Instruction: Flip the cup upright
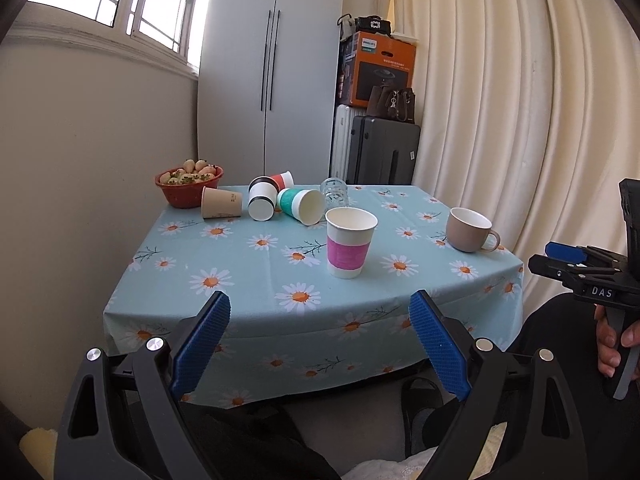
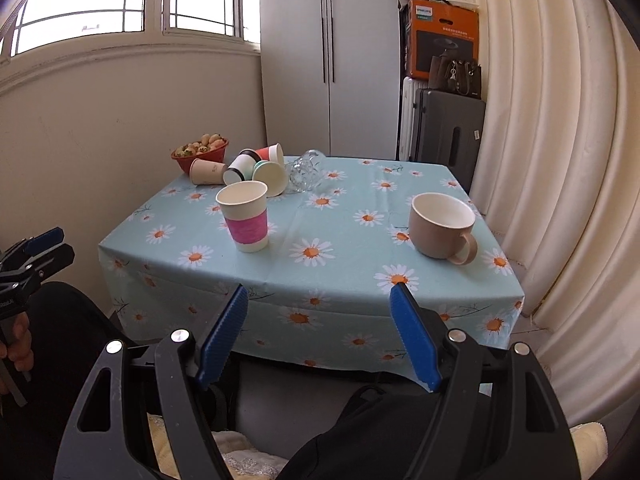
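Seen over a small table (image 1: 248, 280) draped in a pale blue daisy-print cloth, set against a wall beneath a window. Standing upright near the middle: a white paper cup with a pink band (image 1: 350, 242), mouth up, well clear of everything else. Upright too, toward the table's right edge: a beige mug (image 1: 470, 230) with a white interior, handle turned to the near right. Clustered at the far left: four paper cups on their sides, namely a plain brown cup (image 1: 221, 202), a black-and-white cup (image 1: 262, 200), a red-and-white cup (image 1: 283, 179) behind it, and a green-banded cup (image 1: 302, 205) with its open mouth facing the camera. Just beside that group, a clear glass (image 1: 334, 191), tipped over as the right wrist view shows. Behind them at the wall, a red bowl (image 1: 186, 192) heaped with pale strawberries. Held back from the near table edge, both tools: left gripper (image 1: 320, 340) with blue pads spread wide apart and nothing between them; right gripper (image 2: 320, 336) likewise parted and empty, touching no cup. In the background, a grey wardrobe (image 1: 272, 72), stacked suitcases (image 1: 380, 152), an orange box (image 1: 380, 68) and a cream curtain (image 1: 520, 100).
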The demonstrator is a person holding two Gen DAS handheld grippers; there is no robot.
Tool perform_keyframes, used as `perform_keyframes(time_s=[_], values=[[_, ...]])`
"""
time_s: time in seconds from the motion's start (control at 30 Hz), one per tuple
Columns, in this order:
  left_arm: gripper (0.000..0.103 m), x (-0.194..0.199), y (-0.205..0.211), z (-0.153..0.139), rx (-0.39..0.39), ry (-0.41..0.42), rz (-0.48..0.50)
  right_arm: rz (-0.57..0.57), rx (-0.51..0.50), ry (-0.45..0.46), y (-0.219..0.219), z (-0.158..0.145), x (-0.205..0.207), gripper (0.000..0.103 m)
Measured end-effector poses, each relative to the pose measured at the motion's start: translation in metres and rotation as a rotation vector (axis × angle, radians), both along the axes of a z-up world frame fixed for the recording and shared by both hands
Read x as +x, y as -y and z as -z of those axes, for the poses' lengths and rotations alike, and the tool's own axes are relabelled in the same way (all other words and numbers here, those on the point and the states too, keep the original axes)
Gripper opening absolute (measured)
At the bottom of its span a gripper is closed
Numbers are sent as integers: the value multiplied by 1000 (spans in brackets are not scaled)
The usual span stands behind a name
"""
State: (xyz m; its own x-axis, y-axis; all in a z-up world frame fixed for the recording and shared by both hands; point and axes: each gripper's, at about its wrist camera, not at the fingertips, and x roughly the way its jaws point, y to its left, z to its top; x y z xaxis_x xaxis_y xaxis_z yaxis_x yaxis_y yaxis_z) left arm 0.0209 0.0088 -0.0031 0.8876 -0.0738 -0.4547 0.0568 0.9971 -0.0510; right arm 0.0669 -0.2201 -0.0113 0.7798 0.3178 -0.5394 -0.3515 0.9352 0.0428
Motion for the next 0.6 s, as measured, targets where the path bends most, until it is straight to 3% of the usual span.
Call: perform_keyframes(time_s=[0.17, 0.37, 0.6], values=[[89, -1, 0, 0, 22, 8, 0, 18, 37, -37, 7, 2, 3, 73], [89, 3, -7, 2, -8, -14, -4, 35, 4, -22, 3, 3, 0, 73], [89, 2, -5, 3, 13, -20, -6, 27, -9, -3, 1, 3, -2, 73]])
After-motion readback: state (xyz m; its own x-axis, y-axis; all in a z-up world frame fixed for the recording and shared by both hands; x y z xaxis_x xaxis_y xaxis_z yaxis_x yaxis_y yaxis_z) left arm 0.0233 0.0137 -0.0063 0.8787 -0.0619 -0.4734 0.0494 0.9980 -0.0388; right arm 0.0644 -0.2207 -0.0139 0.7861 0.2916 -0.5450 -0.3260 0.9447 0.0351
